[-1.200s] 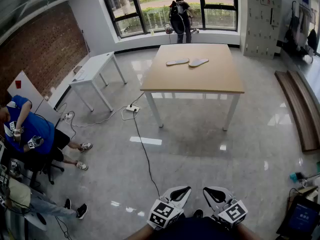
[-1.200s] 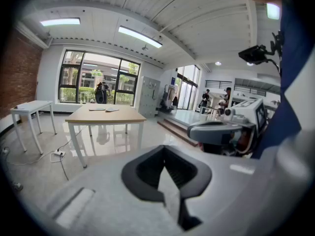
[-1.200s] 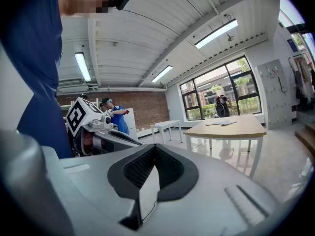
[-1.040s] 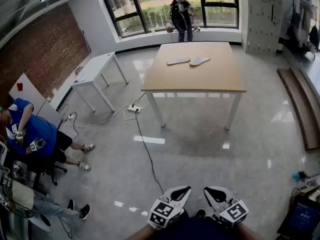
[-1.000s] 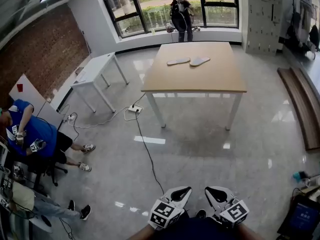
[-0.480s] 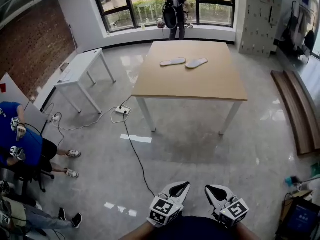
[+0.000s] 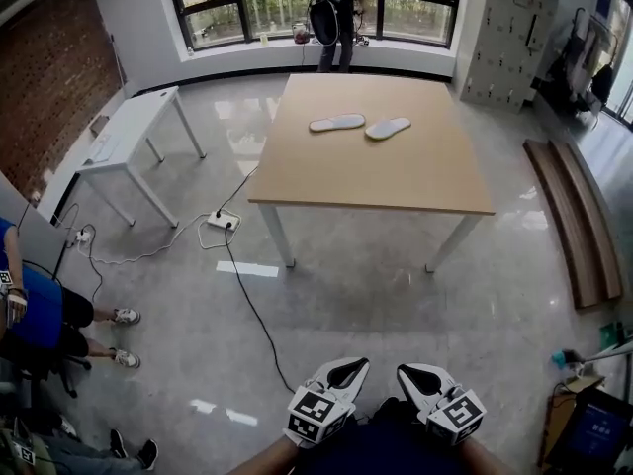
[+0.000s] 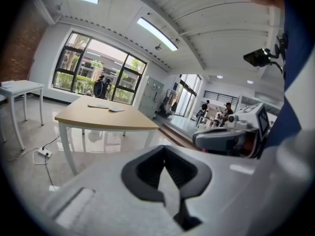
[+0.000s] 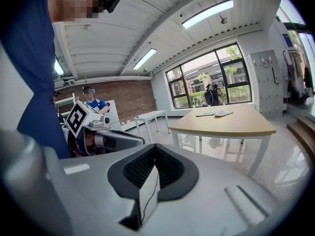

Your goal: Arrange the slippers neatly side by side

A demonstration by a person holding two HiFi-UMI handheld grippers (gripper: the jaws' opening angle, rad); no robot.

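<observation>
Two pale slippers lie on the far half of a wooden table, the left slipper and the right slipper angled toward each other with a small gap between them. Both also show far off as the slippers in the left gripper view and the slippers in the right gripper view. My left gripper and right gripper hang close to my body at the bottom edge, several steps short of the table. Each is shut on nothing, as the left gripper and right gripper show.
A white side table stands left of the wooden table. A power strip and its cable trail across the glossy floor toward me. A person stands at the window; seated people are at left. Wooden planks lie at right.
The view has moved toward the table, which now looks larger and nearer, and the seated people have slid toward the left edge. Both grippers stay low and shut.
</observation>
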